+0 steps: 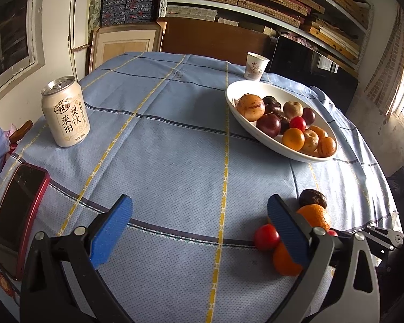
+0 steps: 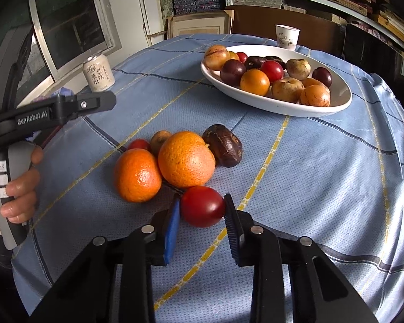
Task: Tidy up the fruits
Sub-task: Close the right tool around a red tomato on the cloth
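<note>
My right gripper (image 2: 202, 210) is shut on a small red fruit (image 2: 202, 206), with a pad pressed against each side, low over the blue tablecloth. Just beyond it lie two oranges (image 2: 185, 158) (image 2: 137, 175), a dark wrinkled fruit (image 2: 223, 145) and two smaller fruits. A white oval bowl (image 2: 256, 102) with several fruits stands farther back on the right. My left gripper (image 1: 199, 202) hangs open over bare cloth with nothing between its blue pads. The loose pile sits behind its right finger: an orange (image 1: 313, 215), a red fruit (image 1: 266, 237) and the dark fruit (image 1: 312, 199). The bowl (image 1: 282, 91) is at far right.
A drink can (image 1: 64, 113) stands at the far left of the table. A red phone (image 1: 18, 215) lies at its near-left edge, and a paper cup (image 1: 256, 66) stands behind the bowl. A hand (image 2: 21, 185) holds the left gripper's handle. Shelves with boxes line the back wall.
</note>
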The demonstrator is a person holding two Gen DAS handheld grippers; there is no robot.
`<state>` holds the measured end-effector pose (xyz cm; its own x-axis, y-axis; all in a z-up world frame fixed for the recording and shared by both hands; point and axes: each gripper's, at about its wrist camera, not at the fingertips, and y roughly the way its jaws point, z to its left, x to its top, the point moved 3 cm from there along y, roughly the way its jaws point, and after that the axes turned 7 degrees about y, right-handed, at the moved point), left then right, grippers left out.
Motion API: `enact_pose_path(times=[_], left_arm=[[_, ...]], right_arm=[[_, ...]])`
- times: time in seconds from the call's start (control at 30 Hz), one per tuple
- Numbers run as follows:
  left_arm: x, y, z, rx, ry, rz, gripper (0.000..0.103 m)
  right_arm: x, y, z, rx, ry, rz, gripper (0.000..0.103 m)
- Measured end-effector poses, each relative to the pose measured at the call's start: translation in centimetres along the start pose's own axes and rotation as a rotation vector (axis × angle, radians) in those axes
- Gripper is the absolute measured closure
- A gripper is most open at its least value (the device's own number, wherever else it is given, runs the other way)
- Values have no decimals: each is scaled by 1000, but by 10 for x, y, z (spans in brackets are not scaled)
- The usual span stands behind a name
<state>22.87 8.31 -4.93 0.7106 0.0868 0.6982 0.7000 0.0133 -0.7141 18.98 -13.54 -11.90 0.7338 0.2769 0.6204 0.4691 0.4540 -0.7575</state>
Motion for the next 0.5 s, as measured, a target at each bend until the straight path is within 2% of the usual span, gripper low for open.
enact_pose_path(times=[0.1,0.27,0.3,0.33,0.37,0.5], left_arm=[[-2,-1,-6,-45,31,13,5],[-17,-20,-47,-186,223,-26,7],[-21,-23,-55,-208,262,-30,11],[-26,-25,-65,-247,308,-22,25],[-30,-25,-71,-275,329,-6,33],[-35,-19,-79,-325,348,41,46]], right_arm=[[4,-8,-8,-3,31,-36,71],[9,-17,-29,-47,100,-85,71],[10,-17,-33,-45,120,-82,71],[11,-16,-37,-46,135,-77,71],[11,-15,-40,-48,144,-73,71],[11,-14,-42,-52,152,-69,71]])
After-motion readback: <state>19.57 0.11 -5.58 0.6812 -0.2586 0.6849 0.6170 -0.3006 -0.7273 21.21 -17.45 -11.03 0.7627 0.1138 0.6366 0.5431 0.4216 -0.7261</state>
